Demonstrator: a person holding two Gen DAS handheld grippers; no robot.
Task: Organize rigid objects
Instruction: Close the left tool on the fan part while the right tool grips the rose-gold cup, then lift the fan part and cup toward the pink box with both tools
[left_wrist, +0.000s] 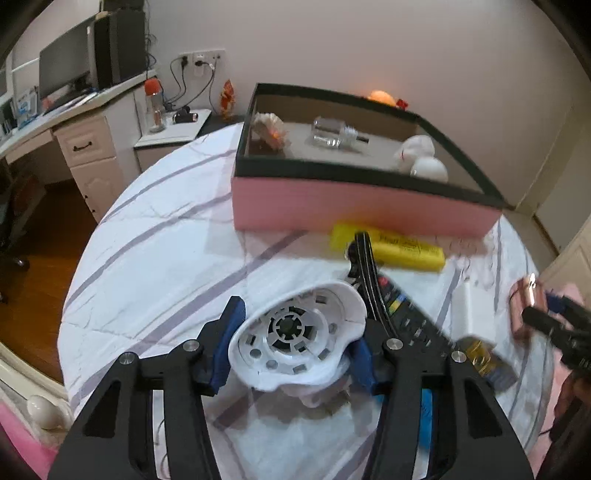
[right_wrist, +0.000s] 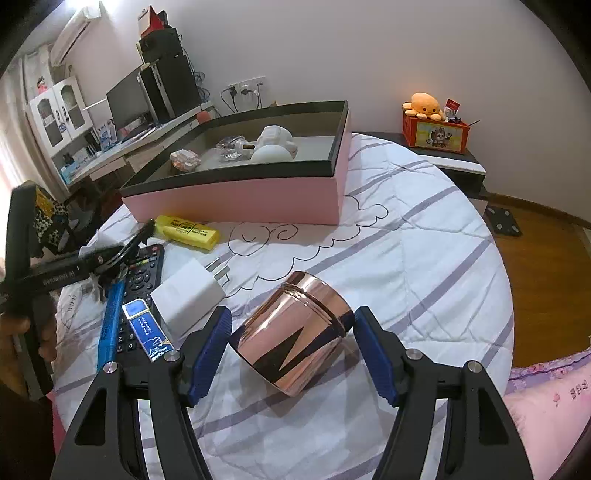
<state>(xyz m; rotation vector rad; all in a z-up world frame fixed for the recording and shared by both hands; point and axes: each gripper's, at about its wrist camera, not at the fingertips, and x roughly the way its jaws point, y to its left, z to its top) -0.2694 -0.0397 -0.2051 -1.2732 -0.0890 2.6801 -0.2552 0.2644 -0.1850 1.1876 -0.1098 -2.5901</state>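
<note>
My left gripper (left_wrist: 291, 354) is shut on a white round plastic piece (left_wrist: 291, 332) with a ribbed, holed inside, its blue pads pressing on both sides just above the bedspread. My right gripper (right_wrist: 291, 347) is shut on a shiny rose-gold metal cup (right_wrist: 295, 332), which lies sideways between the pads, lifted a little off the bed. From the left wrist view that cup (left_wrist: 524, 299) shows at the right edge. Further back stands the pink box with a black rim (right_wrist: 240, 199), holding a shell, a glass bottle and a white figurine.
In front of the box lies a yellow highlighter (right_wrist: 188, 230). A black remote (right_wrist: 144, 273), a white charger (right_wrist: 188, 295), a blue pen (right_wrist: 110, 325) and a small blue packet (right_wrist: 147, 328) crowd the left. The round bed's edge drops to wooden floor (right_wrist: 546, 280).
</note>
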